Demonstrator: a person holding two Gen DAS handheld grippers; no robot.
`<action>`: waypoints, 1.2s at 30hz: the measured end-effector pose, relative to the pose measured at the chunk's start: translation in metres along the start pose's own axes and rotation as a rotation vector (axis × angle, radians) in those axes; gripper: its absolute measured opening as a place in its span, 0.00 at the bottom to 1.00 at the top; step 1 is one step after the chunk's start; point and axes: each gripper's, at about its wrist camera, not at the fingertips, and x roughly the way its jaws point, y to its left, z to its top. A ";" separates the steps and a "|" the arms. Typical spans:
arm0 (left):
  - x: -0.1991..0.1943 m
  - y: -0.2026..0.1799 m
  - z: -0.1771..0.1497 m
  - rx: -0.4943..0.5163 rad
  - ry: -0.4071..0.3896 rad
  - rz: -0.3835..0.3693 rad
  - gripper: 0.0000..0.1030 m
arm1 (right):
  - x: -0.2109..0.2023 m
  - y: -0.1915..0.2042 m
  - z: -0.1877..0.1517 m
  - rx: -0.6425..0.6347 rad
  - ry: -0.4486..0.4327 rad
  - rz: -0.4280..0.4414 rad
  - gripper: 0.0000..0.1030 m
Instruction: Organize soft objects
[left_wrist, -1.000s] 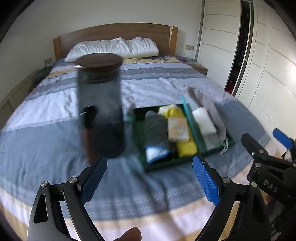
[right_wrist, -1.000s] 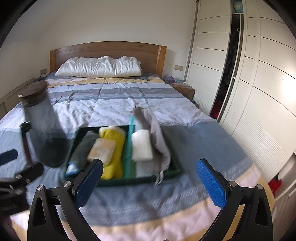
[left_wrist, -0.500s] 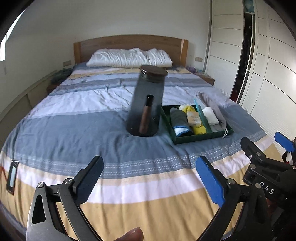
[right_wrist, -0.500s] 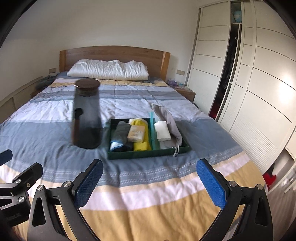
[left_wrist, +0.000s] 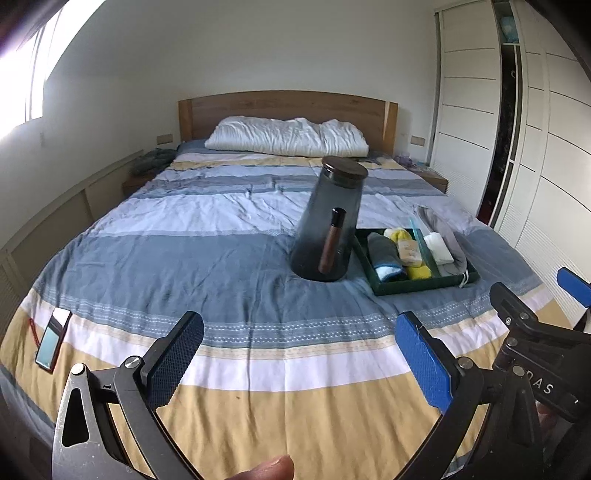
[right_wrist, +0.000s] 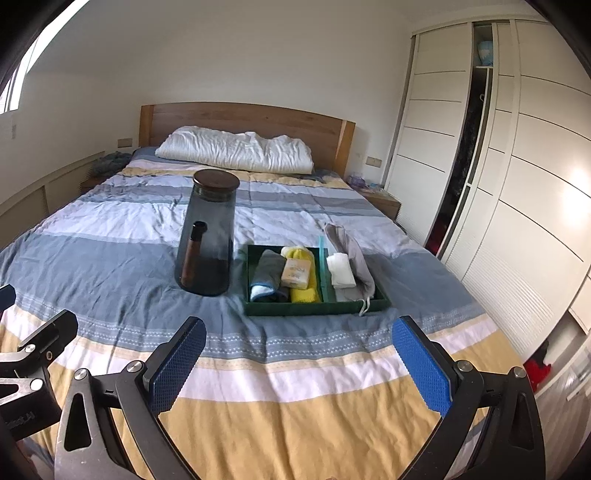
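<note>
A dark green tray (right_wrist: 314, 308) (left_wrist: 417, 286) lies on the striped bed. In it sit a rolled grey-blue cloth (right_wrist: 269, 273) (left_wrist: 382, 251), a yellow cloth (right_wrist: 304, 294) (left_wrist: 419, 272) with a tan packet (right_wrist: 296, 273) on top, a white roll (right_wrist: 341, 271) (left_wrist: 437, 247) and a grey pouch (right_wrist: 351, 251) draped over the right side. A tall smoky glass jar (right_wrist: 210, 236) (left_wrist: 330, 221) with a dark lid stands left of the tray. My left gripper (left_wrist: 299, 363) and right gripper (right_wrist: 301, 363) hang open over the bed's foot, well short of tray and jar, nothing between their fingers.
A white pillow (right_wrist: 236, 149) lies against the wooden headboard (right_wrist: 251, 118). A phone (left_wrist: 53, 341) rests near the bed's left foot corner. White wardrobe doors (right_wrist: 517, 184) line the right wall. A thumb tip (left_wrist: 266, 469) shows at the bottom of the left wrist view.
Both grippers have drawn back from the jar and tray toward the foot of the bed. The jar, close between the left fingers before, now stands free on the bed.
</note>
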 end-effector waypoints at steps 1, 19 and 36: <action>0.000 0.001 0.000 -0.002 0.002 0.001 0.99 | -0.001 0.000 0.000 -0.001 -0.002 0.001 1.00; 0.003 0.000 -0.005 0.017 0.029 -0.001 0.99 | 0.010 0.002 -0.004 0.038 0.014 0.049 1.00; 0.006 -0.005 -0.013 0.047 0.048 -0.016 0.99 | 0.015 0.007 -0.010 0.059 0.021 0.048 1.00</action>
